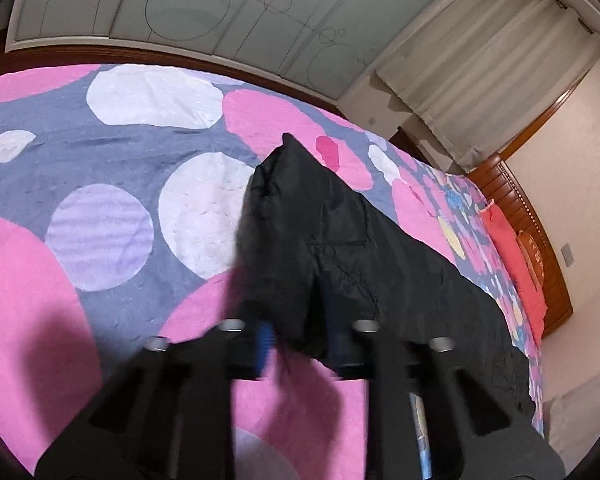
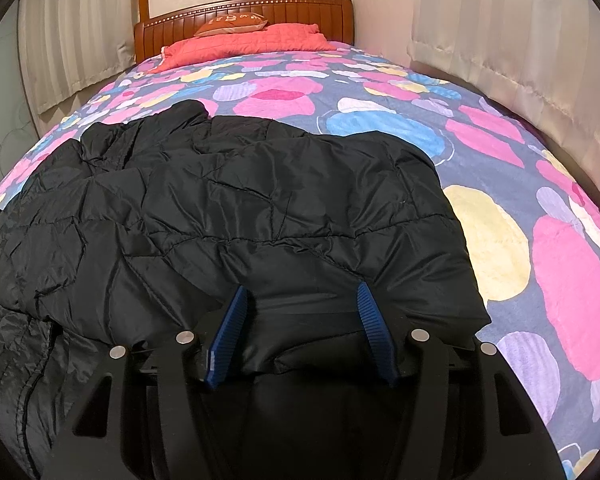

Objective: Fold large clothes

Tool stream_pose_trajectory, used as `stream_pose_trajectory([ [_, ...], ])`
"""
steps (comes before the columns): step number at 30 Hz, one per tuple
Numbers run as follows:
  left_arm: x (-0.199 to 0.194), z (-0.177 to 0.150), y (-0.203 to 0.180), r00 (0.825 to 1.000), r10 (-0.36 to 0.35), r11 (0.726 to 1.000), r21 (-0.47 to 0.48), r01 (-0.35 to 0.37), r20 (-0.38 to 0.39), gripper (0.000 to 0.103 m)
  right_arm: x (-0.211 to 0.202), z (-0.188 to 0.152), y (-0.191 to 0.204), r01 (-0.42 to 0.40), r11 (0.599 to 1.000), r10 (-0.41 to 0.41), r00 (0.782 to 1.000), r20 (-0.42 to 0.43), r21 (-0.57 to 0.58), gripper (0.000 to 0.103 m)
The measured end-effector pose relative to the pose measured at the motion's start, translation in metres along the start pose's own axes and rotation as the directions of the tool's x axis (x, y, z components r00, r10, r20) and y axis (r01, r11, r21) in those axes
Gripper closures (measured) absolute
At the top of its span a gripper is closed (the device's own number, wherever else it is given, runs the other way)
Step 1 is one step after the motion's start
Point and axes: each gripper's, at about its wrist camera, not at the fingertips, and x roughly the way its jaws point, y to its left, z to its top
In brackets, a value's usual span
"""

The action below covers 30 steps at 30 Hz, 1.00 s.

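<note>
A large black quilted jacket (image 2: 236, 216) lies spread on the bed. In the left wrist view a fold of the jacket (image 1: 332, 248) hangs between the blue pads of my left gripper (image 1: 300, 332); the view is blurred and the pads stand somewhat apart around the cloth. In the right wrist view my right gripper (image 2: 302, 296) has its blue pads wide apart, with the jacket's near edge lying between them, not pinched.
The bedspread (image 2: 540, 264) is grey with pink, white, blue and yellow circles. A red pillow (image 2: 252, 42) and wooden headboard (image 2: 244, 12) are at the far end. Curtains (image 2: 520, 52) hang beside the bed. A frosted wardrobe door (image 1: 204, 4) stands behind the bed.
</note>
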Motion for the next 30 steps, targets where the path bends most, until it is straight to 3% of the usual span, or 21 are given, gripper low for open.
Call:
stream_pose_trajectory([
  [5,-0.010,0.001,-0.017,0.999,0.022,0.996,0.088,-0.025,0.031,0.095,0.000,0.000,0.000,0.000,1.000,0.000,1.000,0.000,-0.001,0.045],
  [8,-0.023,-0.003,-0.047,0.998,-0.008,0.986,0.167,-0.003,0.068,0.095,0.000,0.000,0.000,0.000,1.000,0.000,1.000,0.000,-0.002,0.045],
  [13,-0.041,-0.013,-0.111,0.990,-0.106,0.947,0.313,0.072,0.093,0.095,0.000,0.000,0.000,-0.003,1.000,0.003,1.000,0.001,-0.001,0.045],
  [19,-0.052,-0.060,-0.212,0.965,-0.264,0.834,0.502,0.229,-0.002,0.095,0.000,0.003,-0.003,-0.009,1.000,0.009,1.000,0.003,0.003,0.045],
  [21,-0.052,-0.080,-0.234,0.959,-0.281,0.806,0.533,0.257,-0.038,0.095,0.000,0.004,-0.004,-0.012,1.000,0.012,1.000,0.004,0.005,0.045],
  [25,-0.048,-0.133,-0.286,0.940,-0.318,0.724,0.608,0.326,-0.125,0.095,0.000,0.004,-0.005,-0.018,1.000,0.018,1.000,0.007,0.010,0.045],
  [30,-0.040,-0.198,-0.330,0.918,-0.321,0.635,0.666,0.391,-0.233,0.095,0.001,0.003,-0.005,-0.028,0.999,0.028,1.000,0.011,0.016,0.045],
])
